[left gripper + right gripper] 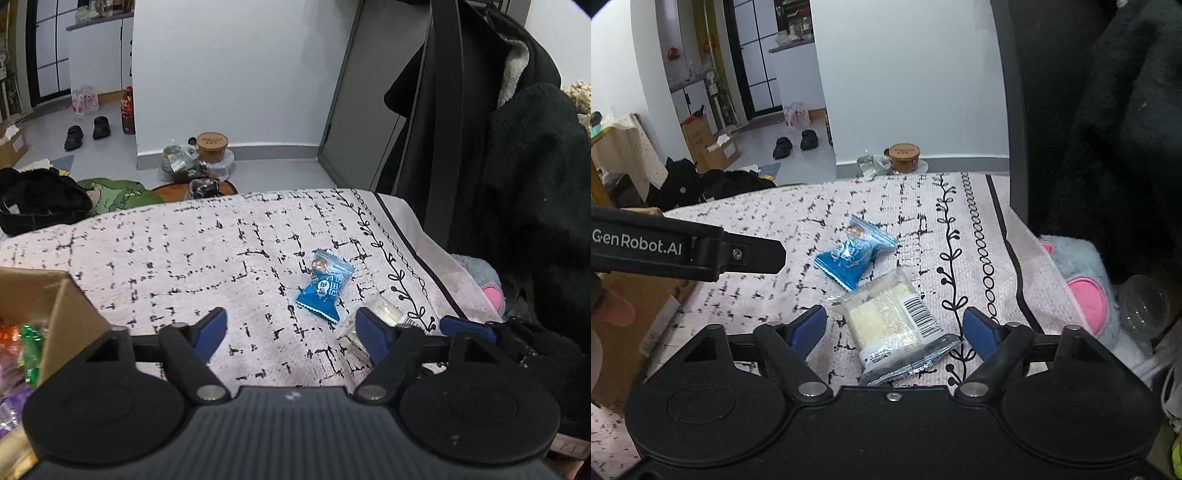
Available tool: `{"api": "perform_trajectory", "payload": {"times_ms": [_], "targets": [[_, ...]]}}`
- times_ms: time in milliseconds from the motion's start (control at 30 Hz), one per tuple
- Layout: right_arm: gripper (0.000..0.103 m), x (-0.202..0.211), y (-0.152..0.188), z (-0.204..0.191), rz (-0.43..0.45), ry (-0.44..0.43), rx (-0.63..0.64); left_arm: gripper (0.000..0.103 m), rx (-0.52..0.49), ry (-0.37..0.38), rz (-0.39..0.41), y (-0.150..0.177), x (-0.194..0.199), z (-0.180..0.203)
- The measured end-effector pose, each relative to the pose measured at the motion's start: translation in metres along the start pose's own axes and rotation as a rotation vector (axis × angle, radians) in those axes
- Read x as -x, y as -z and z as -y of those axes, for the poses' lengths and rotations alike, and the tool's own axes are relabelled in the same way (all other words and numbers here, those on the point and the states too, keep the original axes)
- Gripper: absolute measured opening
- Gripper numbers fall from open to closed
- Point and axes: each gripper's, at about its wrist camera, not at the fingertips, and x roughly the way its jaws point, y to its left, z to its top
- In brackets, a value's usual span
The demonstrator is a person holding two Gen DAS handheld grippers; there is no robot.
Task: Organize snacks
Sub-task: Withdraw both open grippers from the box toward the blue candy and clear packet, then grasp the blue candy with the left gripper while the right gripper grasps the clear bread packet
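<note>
Just two snacks: blue candy, clear packet.

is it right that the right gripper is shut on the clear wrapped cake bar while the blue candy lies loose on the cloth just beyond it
Not quite. The right gripper is open, not shut: in the right wrist view its blue fingers stand apart on either side of the clear wrapped cake bar, which lies on the cloth between them. The rest holds: the blue candy lies loose on the cloth just beyond it.
</note>
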Motion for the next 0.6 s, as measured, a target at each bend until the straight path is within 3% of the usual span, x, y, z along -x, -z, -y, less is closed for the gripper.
{"api": "perform_trajectory", "payload": {"times_ms": [167,300,600], "targets": [[0.070,-0.014,0.003,0.000,-0.032,0.012,0.024,0.065,0.008,0.008,-0.021,0.000,-0.014,-0.001],[0.048,-0.011,0.004,0.001,-0.029,0.045,0.032,0.065,-0.001,0.008,-0.029,0.000,-0.023,0.002],[0.046,0.013,0.013,0.019,-0.039,0.070,-0.069,0.065,-0.017,0.016,-0.013,-0.006,-0.034,0.009]]}}
